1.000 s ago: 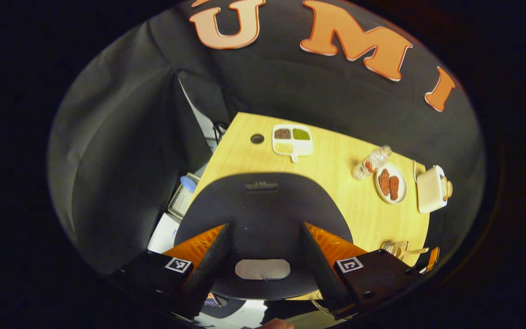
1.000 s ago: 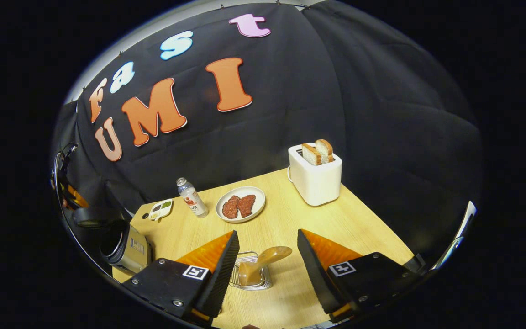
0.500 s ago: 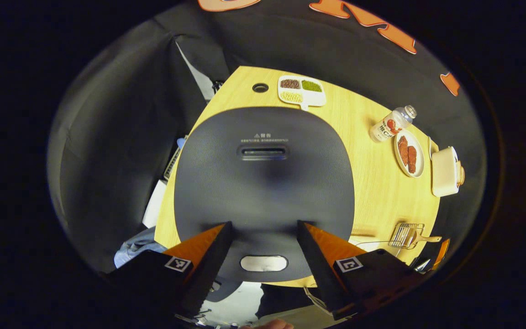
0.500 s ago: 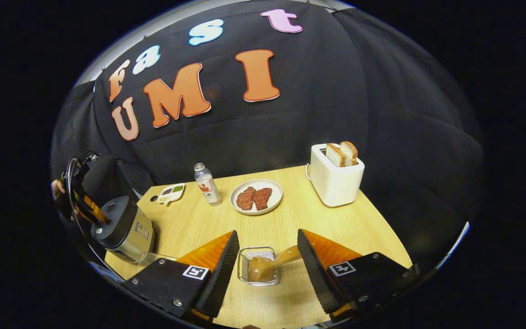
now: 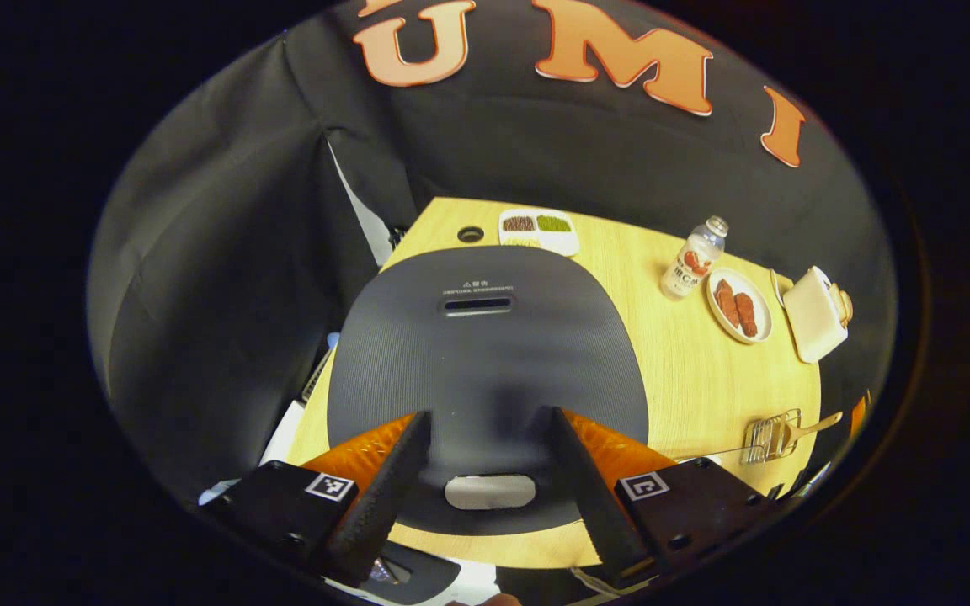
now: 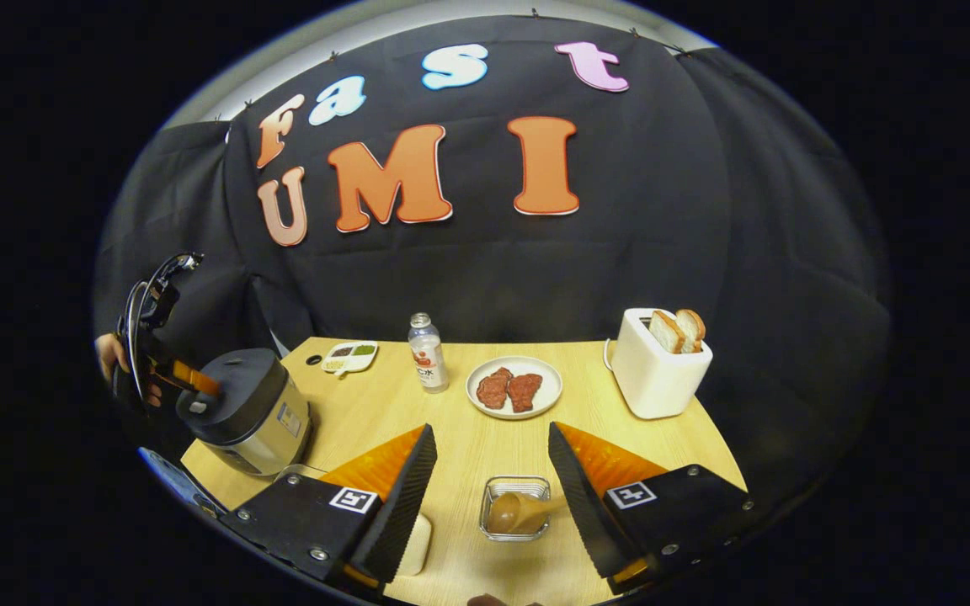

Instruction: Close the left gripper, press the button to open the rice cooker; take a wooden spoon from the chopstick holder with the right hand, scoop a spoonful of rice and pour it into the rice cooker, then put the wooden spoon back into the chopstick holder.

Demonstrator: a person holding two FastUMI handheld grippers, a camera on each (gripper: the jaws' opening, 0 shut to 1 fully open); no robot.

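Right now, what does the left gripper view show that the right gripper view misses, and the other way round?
Left gripper view: the rice cooker's dark ribbed lid from above, its silver oval button between the open left tool's fingers. Right gripper view: the cooker's pale side wall and a hand holding that tool. Both: the clear plastic bottle, white toaster, and wooden spoon in the wire chopstick holder.

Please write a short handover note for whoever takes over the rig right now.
Left hand-held gripper: open, above the closed rice cooker, fingers either side of its button, not yet pressed.
Right hand-held gripper: open, empty, facing the chopstick holder; wooden spoon sits in it.
Done: nothing.
Left: close left, press button, then spoon, scoop, pour, return.
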